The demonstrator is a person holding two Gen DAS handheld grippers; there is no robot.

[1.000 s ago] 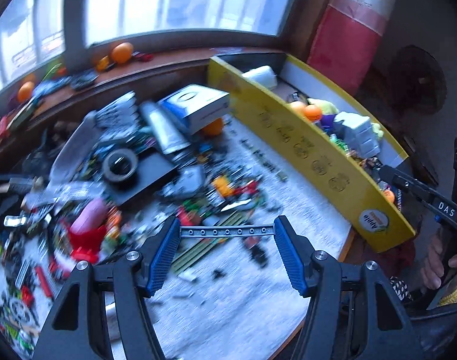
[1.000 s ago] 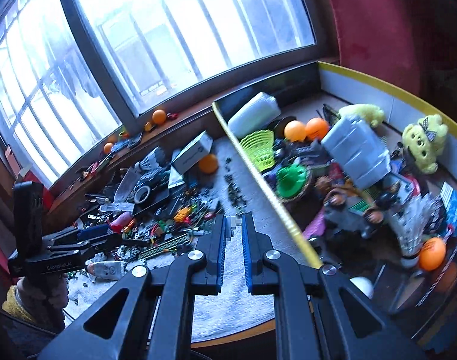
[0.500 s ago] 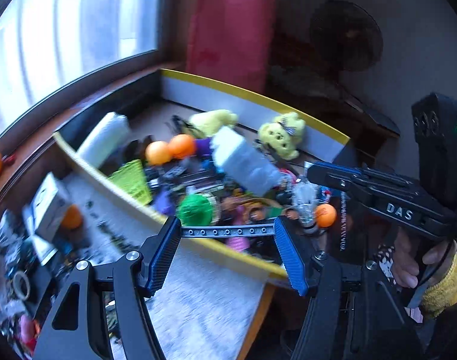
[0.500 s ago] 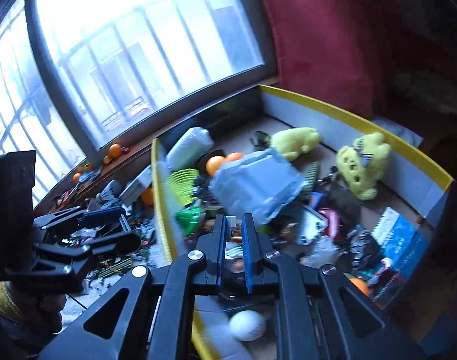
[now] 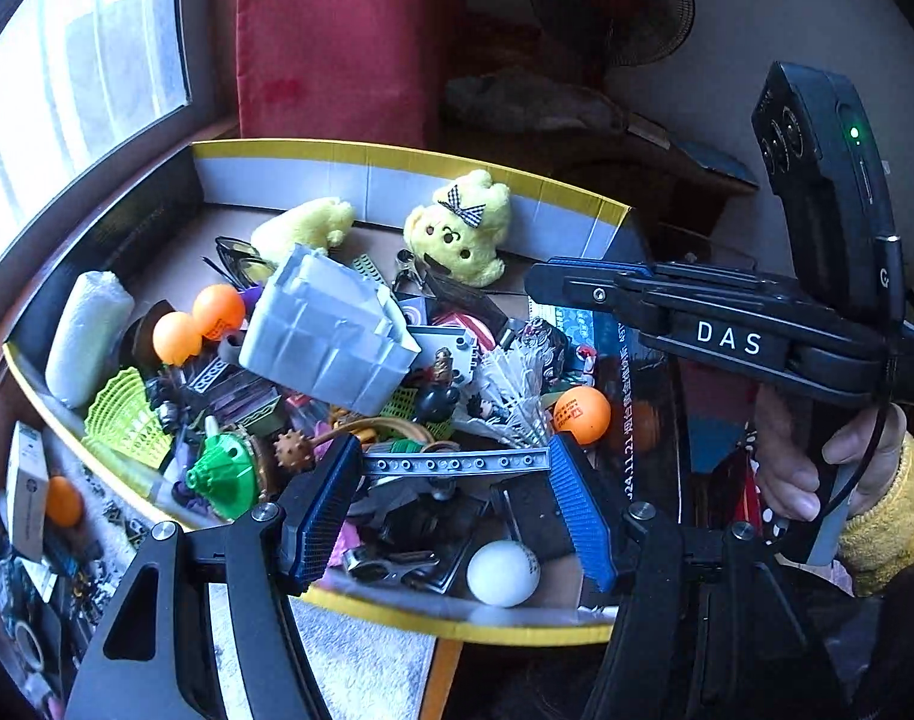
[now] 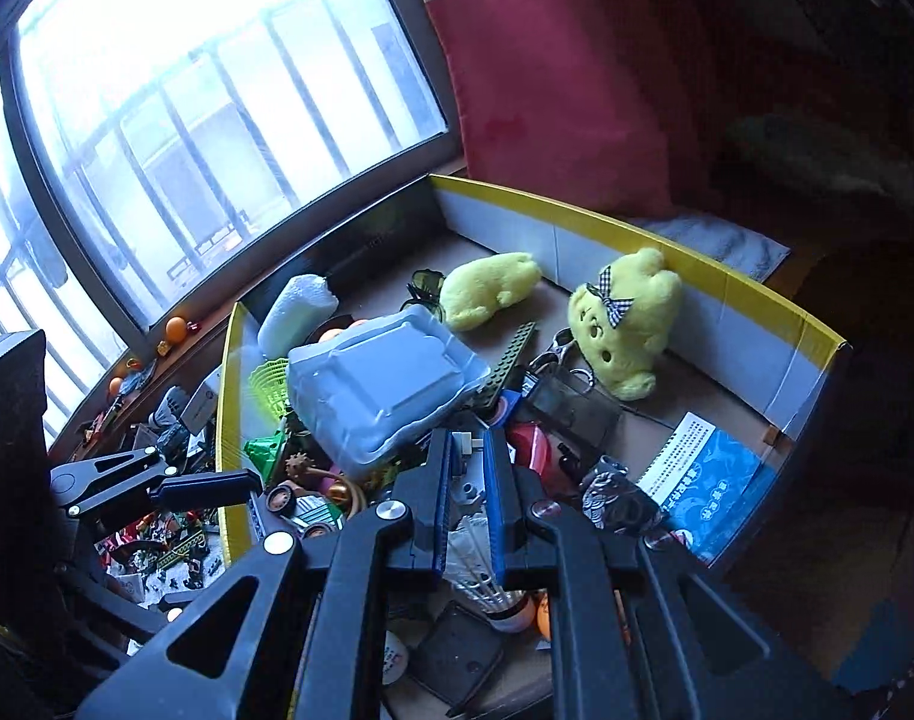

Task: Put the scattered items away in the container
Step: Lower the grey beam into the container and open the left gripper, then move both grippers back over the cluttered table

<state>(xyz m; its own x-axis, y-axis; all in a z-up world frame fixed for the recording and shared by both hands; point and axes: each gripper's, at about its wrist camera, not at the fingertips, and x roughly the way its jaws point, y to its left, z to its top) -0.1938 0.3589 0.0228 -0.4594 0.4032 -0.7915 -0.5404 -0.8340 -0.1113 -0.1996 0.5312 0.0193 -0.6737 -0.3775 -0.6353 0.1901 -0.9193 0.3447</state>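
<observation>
My left gripper [image 5: 457, 463] is shut on a long grey perforated beam [image 5: 457, 461], held crosswise between its blue pads above the near part of the yellow-rimmed cardboard box [image 5: 396, 157]. The box is full of toys: two yellow plush toys [image 5: 460, 227], orange balls [image 5: 216, 309], a grey plastic tray [image 5: 330, 333], a white ball [image 5: 503, 571]. My right gripper [image 6: 470, 450] hovers over the box [image 6: 637, 227], jaws nearly together on a small white piece [image 6: 466, 441]. It also shows in the left wrist view [image 5: 667, 294].
Scattered small toys and bricks [image 6: 162, 540] lie on the white mat left of the box, with a small carton [image 5: 27, 489] and an orange ball [image 5: 63, 501]. A window sill with oranges [image 6: 174, 327] runs behind. A fan [image 5: 613, 0] and red curtain [image 5: 330, 36] stand beyond the box.
Both grippers swung right from the cluttered mat to over the box. The left still holds the grey beam; the right stays nearly shut.
</observation>
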